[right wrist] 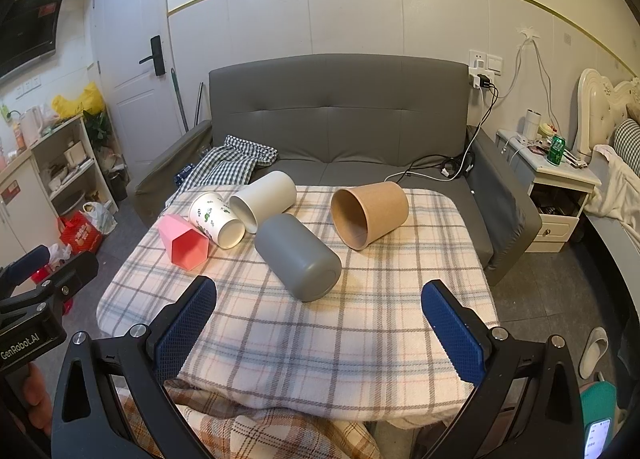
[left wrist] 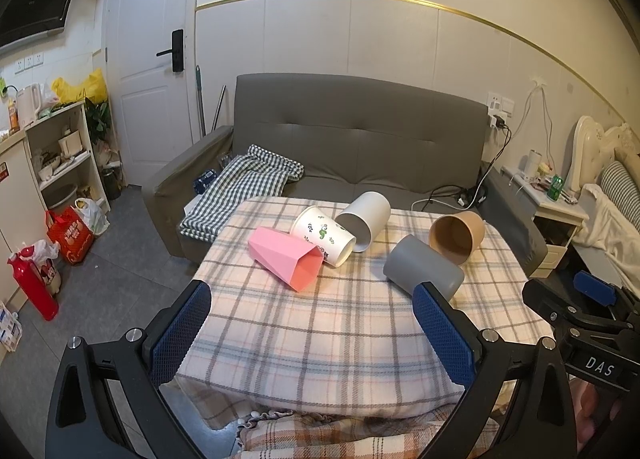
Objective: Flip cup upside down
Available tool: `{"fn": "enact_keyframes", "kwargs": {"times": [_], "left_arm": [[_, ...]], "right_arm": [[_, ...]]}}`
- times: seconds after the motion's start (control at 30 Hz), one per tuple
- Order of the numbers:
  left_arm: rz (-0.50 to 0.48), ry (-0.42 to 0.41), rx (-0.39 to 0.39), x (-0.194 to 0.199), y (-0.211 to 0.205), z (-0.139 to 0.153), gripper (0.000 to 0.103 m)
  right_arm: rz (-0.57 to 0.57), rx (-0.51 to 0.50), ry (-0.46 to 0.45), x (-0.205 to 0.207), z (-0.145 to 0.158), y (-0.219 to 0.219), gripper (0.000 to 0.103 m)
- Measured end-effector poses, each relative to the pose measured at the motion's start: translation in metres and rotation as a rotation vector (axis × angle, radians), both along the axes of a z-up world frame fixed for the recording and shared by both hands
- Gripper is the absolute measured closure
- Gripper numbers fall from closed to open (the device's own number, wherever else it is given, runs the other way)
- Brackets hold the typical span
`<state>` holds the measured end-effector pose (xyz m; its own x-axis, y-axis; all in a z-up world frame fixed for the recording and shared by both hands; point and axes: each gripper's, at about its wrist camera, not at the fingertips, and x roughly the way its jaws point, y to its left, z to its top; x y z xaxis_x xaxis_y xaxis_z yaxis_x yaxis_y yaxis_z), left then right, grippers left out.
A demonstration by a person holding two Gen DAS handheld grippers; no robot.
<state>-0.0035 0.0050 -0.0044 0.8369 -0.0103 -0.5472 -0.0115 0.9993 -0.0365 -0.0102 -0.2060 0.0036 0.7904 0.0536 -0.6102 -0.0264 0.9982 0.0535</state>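
Observation:
Several cups lie on their sides on a plaid-covered table [left wrist: 320, 331] [right wrist: 320, 339]: a pink faceted cup [left wrist: 286, 257] [right wrist: 182, 241], a white printed paper cup [left wrist: 322, 235] [right wrist: 216, 219], a plain white cup [left wrist: 366, 217] [right wrist: 264, 199], a grey cup [left wrist: 422, 265] [right wrist: 298, 255] and a brown paper cup [left wrist: 456, 235] [right wrist: 370, 213]. My left gripper [left wrist: 312, 333] is open and empty above the table's near edge, short of the cups. My right gripper [right wrist: 320, 327] is open and empty, just short of the grey cup; its body shows at the right of the left wrist view [left wrist: 592, 323].
A grey sofa [left wrist: 356, 139] [right wrist: 340, 119] with a checked cloth [left wrist: 236, 187] stands behind the table. Shelves [left wrist: 60, 155] and bags are at the left, a nightstand [right wrist: 556, 183] and bed at the right. Cables lie on the sofa seat [right wrist: 436, 171].

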Motion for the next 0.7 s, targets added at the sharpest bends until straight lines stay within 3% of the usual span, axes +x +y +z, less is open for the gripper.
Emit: {"fn": "enact_keyframes", "kwargs": {"times": [0.43,0.7], "left_arm": [[0.011,0.028,-0.012,-0.005,0.001,-0.015,0.000],[0.023,0.090,-0.015,0.033,0.017,-0.005,0.000]], "right_arm": [[0.002,-0.004,0.022,-0.001,-0.002,0.007,0.000],[0.014,-0.027,0.078,0.022,0.010,0.017,0.000]]}}
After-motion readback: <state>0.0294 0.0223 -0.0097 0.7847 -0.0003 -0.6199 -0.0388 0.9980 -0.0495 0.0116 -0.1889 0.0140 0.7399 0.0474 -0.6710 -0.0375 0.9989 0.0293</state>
